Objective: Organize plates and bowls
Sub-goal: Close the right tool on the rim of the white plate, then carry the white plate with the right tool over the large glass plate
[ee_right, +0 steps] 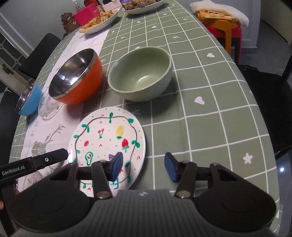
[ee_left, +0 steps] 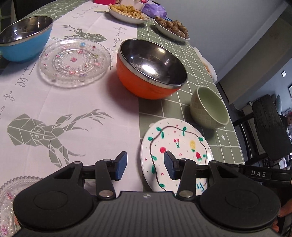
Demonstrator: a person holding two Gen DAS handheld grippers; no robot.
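A white plate (ee_left: 175,144) painted with fruit lies flat on the table near its front edge. My left gripper (ee_left: 145,154) stands open astride the plate's left rim, one pad over the plate and the other over the white runner (ee_left: 73,102). In the right wrist view the same plate (ee_right: 107,134) has my right gripper (ee_right: 143,155) open astride its right rim. Neither gripper's pads press on anything. Behind the plate stand an orange steel-lined bowl (ee_left: 151,69) (ee_right: 76,78) and a pale green bowl (ee_left: 209,107) (ee_right: 140,74). A clear glass plate (ee_left: 74,62) and a blue bowl (ee_left: 25,38) sit further left.
A second glass plate (ee_left: 11,200) lies at the near left. Two dishes of food (ee_left: 127,11) (ee_left: 173,27) stand at the far end. The table edge (ee_right: 270,127) curves close on the right, with a dark chair (ee_right: 270,94) and a red and yellow stool (ee_right: 224,27) beyond.
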